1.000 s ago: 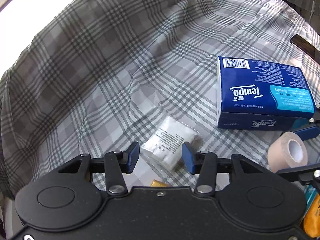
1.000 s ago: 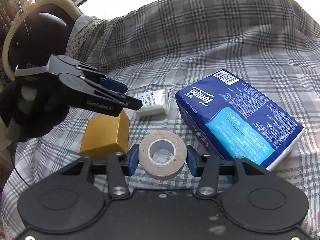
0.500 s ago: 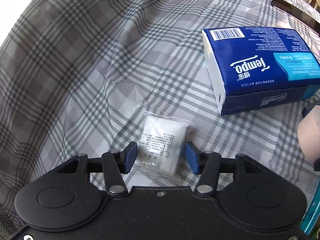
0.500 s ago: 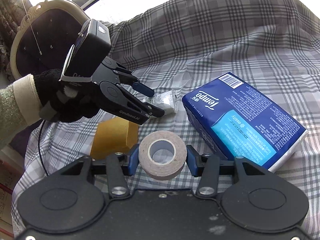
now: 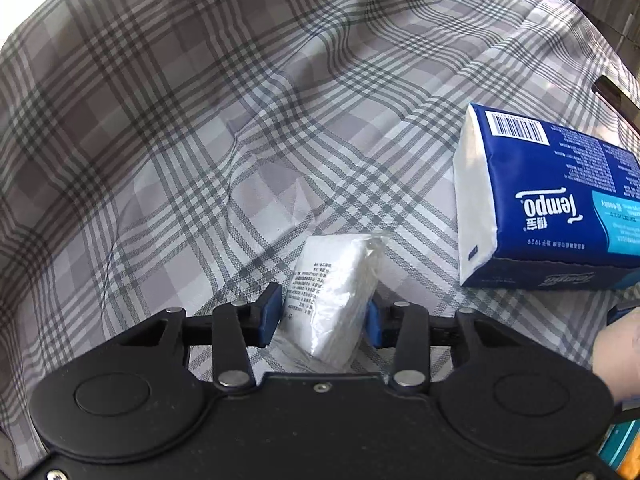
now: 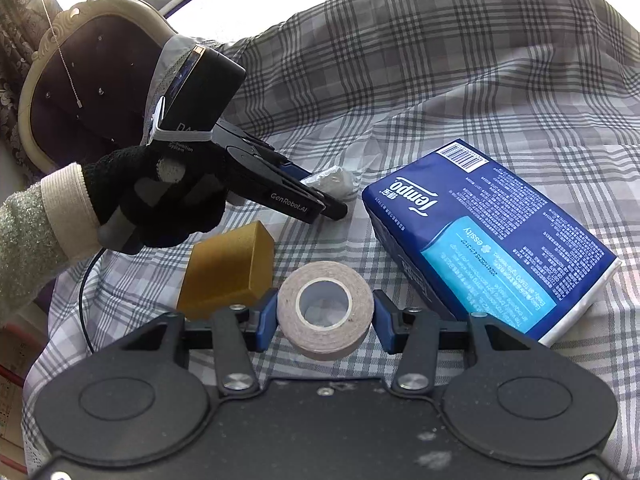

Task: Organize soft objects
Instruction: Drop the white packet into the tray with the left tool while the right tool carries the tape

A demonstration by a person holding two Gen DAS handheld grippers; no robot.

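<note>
Plaid cloth (image 5: 240,120) carries all four items, none yet sorted, we judge. Our left hand-held gripper (image 5: 324,316) pinches the white packet (image 5: 332,292), tilted up; our right hand-held gripper (image 6: 325,316) clasps the tape roll (image 6: 325,310). Tissue pack (image 6: 492,248) and sponge (image 6: 228,270) remain.

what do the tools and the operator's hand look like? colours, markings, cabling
Both tools: matte black bodies, blue fingertip pads, silver pivot screws. The left tool carries white "GenRobot.AI" lettering and a black box strapped on with a white band. A thin black cable hangs below. Left hand: black knit glove, beige cuff, grey-green sleeve.
</note>
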